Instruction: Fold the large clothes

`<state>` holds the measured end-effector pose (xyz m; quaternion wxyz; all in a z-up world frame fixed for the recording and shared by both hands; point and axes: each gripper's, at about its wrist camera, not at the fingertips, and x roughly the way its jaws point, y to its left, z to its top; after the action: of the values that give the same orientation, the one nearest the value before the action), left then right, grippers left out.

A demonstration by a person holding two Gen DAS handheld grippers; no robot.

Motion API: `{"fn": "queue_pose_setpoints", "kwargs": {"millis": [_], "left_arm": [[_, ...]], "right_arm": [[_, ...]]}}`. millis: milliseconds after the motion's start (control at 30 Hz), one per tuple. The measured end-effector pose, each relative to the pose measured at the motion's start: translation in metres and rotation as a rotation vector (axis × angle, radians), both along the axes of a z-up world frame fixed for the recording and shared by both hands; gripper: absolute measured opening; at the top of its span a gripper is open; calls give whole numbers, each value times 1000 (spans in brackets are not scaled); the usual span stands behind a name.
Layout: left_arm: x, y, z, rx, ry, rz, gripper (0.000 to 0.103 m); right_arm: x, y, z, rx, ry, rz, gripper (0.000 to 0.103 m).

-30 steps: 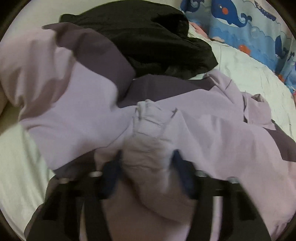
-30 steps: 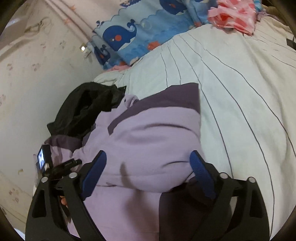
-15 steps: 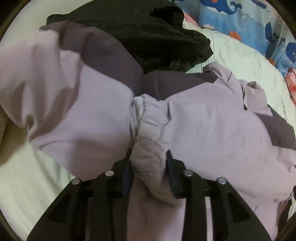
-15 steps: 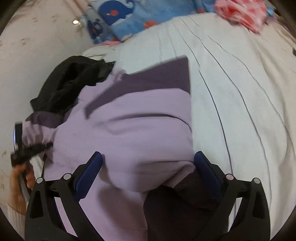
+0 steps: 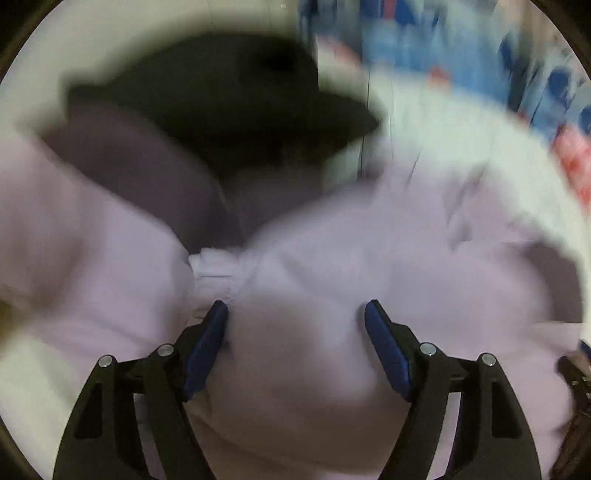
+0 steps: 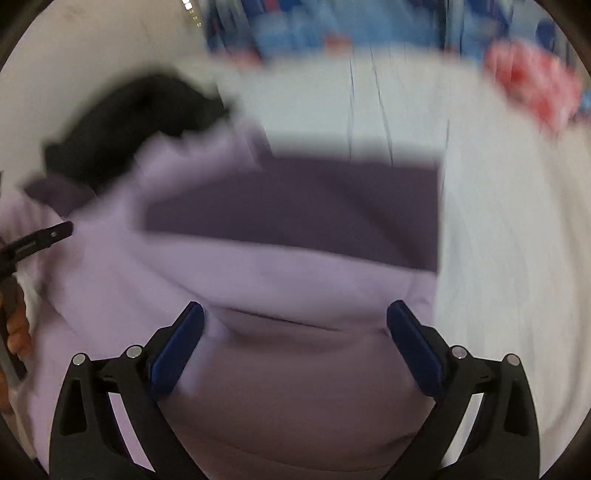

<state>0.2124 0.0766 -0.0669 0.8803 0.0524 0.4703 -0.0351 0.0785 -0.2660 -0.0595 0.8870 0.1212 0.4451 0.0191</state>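
Note:
A large lilac jacket with dark purple panels [image 5: 332, 258] lies bunched on the bed; both views are blurred by motion. My left gripper [image 5: 295, 317] is open, its blue pads either side of a lilac bulge near a gathered cuff [image 5: 218, 266]. In the right wrist view the jacket [image 6: 295, 266] shows a dark purple band [image 6: 295, 206] at its far edge. My right gripper [image 6: 295, 317] is open wide over the lilac fabric. The left gripper's tip [image 6: 40, 240] shows at the left edge there.
A black garment [image 5: 229, 103] lies behind the jacket, also in the right wrist view [image 6: 125, 122]. The pale quilted bedspread [image 6: 498, 221] stretches to the right. A blue whale-print cover [image 6: 332, 22] and a pink-red cloth [image 6: 535, 85] lie at the far side.
My left gripper was shut on the lilac cuff half a second ago and has opened, letting it go. Both cameras have swung, blurring the views. The right gripper stays open.

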Motion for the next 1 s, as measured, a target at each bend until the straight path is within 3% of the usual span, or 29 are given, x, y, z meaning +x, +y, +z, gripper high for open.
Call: {"fn": "queue_pose_setpoints", "kwargs": {"millis": [67,200,267,300,367,433,500,600,733,900,967,1000], "left_arm": [[-6,-10,-6,55,-42,-6,75],[-46,13,50,-120,-150,-32,75],[-87,60,87,-294,-231,-17,83],[-101,83,96,-365,-267,-2,94],[-135,145,109,-523,-357,94,96],[-164,217,106,-701,-388,237,96],[-164,265,92,-857,-373,363,96],[-160,306,76,-1020,-367,483,96],[-153,322,60,-1226,-407,568,96],[-134,329,34,-1462,-370,729,96],[-127,335,26,-1482,-398,828,86],[-125,340,25,-1494,-407,852,65]], "right_arm": [[2,3,7,-34,0,1,96],[2,8,2,-55,-12,4,96],[0,9,2,-60,-29,2,96],[-3,10,3,-58,-33,1,96],[-9,10,4,-51,-34,-4,96],[-19,7,7,-29,-39,-14,96],[-28,6,10,-10,-46,-23,96],[-30,10,12,-17,-43,-26,96],[-30,10,11,-13,-38,-27,96],[-29,12,11,-22,-34,-27,96],[-29,11,11,-18,-30,-26,96],[-29,11,12,-16,-28,-27,96]]}}
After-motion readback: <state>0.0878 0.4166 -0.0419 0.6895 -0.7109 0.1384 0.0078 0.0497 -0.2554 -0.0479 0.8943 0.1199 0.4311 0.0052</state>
